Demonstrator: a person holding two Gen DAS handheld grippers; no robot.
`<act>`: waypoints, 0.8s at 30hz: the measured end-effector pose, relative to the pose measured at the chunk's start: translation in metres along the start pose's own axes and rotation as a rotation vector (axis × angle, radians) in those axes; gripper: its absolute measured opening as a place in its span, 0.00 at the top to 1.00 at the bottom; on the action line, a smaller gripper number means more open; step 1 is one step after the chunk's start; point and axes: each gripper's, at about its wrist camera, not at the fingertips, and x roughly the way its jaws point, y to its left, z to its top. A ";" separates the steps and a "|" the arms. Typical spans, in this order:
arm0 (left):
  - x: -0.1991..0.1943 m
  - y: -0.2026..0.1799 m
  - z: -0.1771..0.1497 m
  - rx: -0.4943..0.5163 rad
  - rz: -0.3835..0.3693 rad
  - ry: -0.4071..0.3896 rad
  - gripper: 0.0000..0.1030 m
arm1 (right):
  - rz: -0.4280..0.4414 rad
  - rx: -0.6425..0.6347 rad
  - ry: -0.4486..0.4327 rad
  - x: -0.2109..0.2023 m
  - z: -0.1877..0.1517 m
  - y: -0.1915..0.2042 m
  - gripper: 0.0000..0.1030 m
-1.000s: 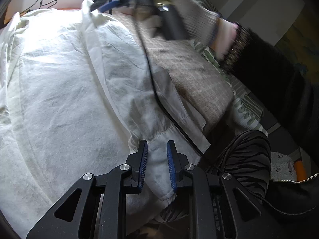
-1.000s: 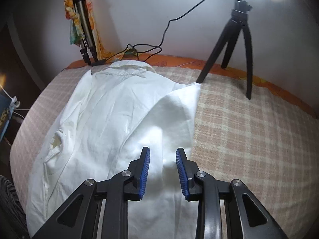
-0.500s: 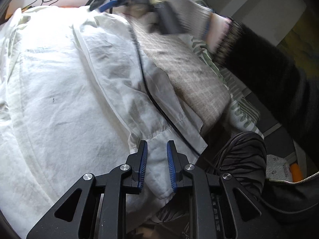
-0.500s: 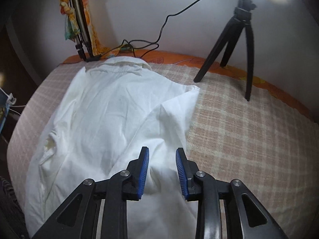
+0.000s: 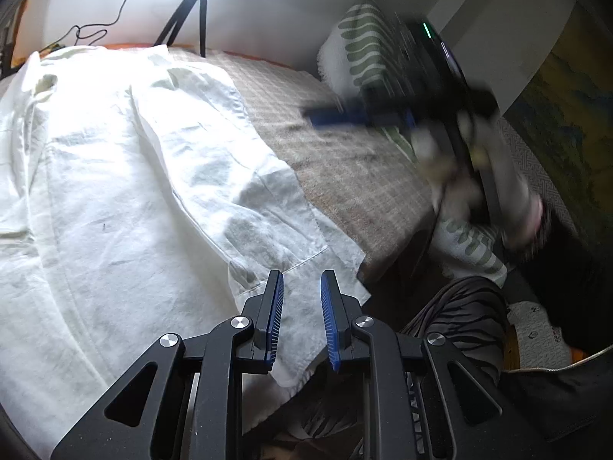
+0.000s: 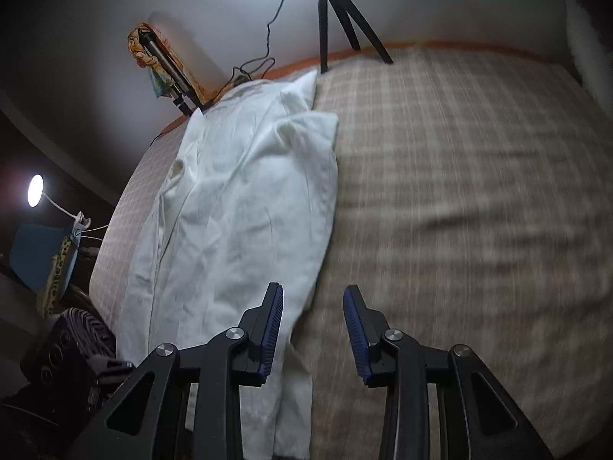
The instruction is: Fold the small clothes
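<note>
A white shirt (image 5: 134,172) lies spread on a checked bed cover (image 5: 345,161), one sleeve folded in along its right side. My left gripper (image 5: 302,295) hovers over the sleeve cuff at the near edge. Its jaws stand a narrow gap apart with no cloth pinched between them. In the left wrist view my right gripper (image 5: 322,115) is a blur above the cover, held by a gloved hand (image 5: 498,176). In its own view the right gripper (image 6: 313,306) straddles the shirt's (image 6: 245,211) right edge. Its jaws are opening with nothing between them.
A black tripod (image 6: 337,11) stands at the bed's far edge by the wall, and a second stand (image 6: 164,61) leans to its left with cables. A green-patterned pillow (image 5: 360,50) lies at the right. Dark striped cloth (image 5: 459,306) hangs below the near edge. A lamp (image 6: 35,190) glows far left.
The right gripper swung quickly from above the shirt's upper part out to the right over the bed cover, rolling as it went, and its jaws widened. The left gripper rose slightly.
</note>
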 end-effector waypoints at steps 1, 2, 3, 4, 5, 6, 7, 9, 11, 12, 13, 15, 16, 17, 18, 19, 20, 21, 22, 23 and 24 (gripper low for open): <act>-0.002 0.001 0.000 0.009 0.003 0.002 0.82 | 0.009 0.015 0.017 0.001 -0.014 -0.003 0.66; 0.000 -0.001 -0.001 0.024 0.008 0.005 0.82 | 0.018 0.030 0.030 0.004 -0.024 -0.005 0.66; 0.002 -0.004 -0.002 0.038 0.012 0.009 0.81 | 0.029 0.047 0.041 0.006 -0.034 -0.007 0.65; 0.004 -0.006 -0.002 0.046 0.011 0.013 0.71 | 0.043 0.067 0.052 0.009 -0.042 -0.009 0.65; 0.007 -0.009 -0.003 0.056 0.009 0.014 0.60 | 0.058 0.085 0.061 0.012 -0.050 -0.010 0.65; 0.010 -0.014 -0.004 0.069 0.009 0.014 0.58 | 0.071 0.097 0.070 0.016 -0.055 -0.011 0.64; 0.014 -0.018 -0.006 0.086 0.008 0.017 0.57 | 0.074 0.104 0.077 0.019 -0.058 -0.011 0.64; 0.025 -0.029 -0.010 0.131 0.015 0.030 0.57 | 0.085 0.116 0.090 0.025 -0.063 -0.011 0.64; 0.038 -0.040 -0.013 0.163 0.019 0.042 0.57 | 0.116 0.143 0.095 0.030 -0.064 -0.013 0.63; 0.046 -0.047 -0.014 0.185 0.024 0.046 0.56 | 0.130 0.157 0.092 0.031 -0.063 -0.014 0.62; 0.052 -0.053 -0.015 0.207 0.037 0.047 0.52 | 0.144 0.171 0.091 0.031 -0.063 -0.016 0.62; 0.063 -0.066 -0.016 0.263 0.071 0.036 0.50 | 0.199 0.210 0.103 0.032 -0.063 -0.019 0.63; 0.065 -0.070 -0.016 0.284 0.086 0.029 0.50 | 0.238 0.228 0.115 0.033 -0.065 -0.019 0.63; 0.069 -0.073 -0.017 0.301 0.102 0.025 0.50 | 0.267 0.238 0.123 0.034 -0.067 -0.019 0.63; 0.073 -0.074 -0.016 0.305 0.110 0.027 0.50 | 0.292 0.245 0.125 0.034 -0.069 -0.017 0.64; 0.076 -0.074 -0.015 0.303 0.119 0.027 0.49 | 0.316 0.255 0.122 0.034 -0.070 -0.017 0.64; 0.079 -0.072 -0.015 0.293 0.131 0.026 0.49 | 0.336 0.271 0.116 0.034 -0.070 -0.018 0.64; 0.081 -0.070 -0.014 0.279 0.134 0.023 0.49 | 0.362 0.293 0.109 0.034 -0.071 -0.019 0.64; 0.083 -0.070 -0.012 0.271 0.134 0.014 0.49 | 0.383 0.313 0.104 0.034 -0.070 -0.021 0.64; 0.084 -0.070 -0.011 0.263 0.138 0.007 0.49 | 0.405 0.333 0.100 0.034 -0.070 -0.022 0.64; 0.085 -0.070 -0.009 0.257 0.140 0.002 0.49 | 0.421 0.345 0.098 0.034 -0.070 -0.023 0.64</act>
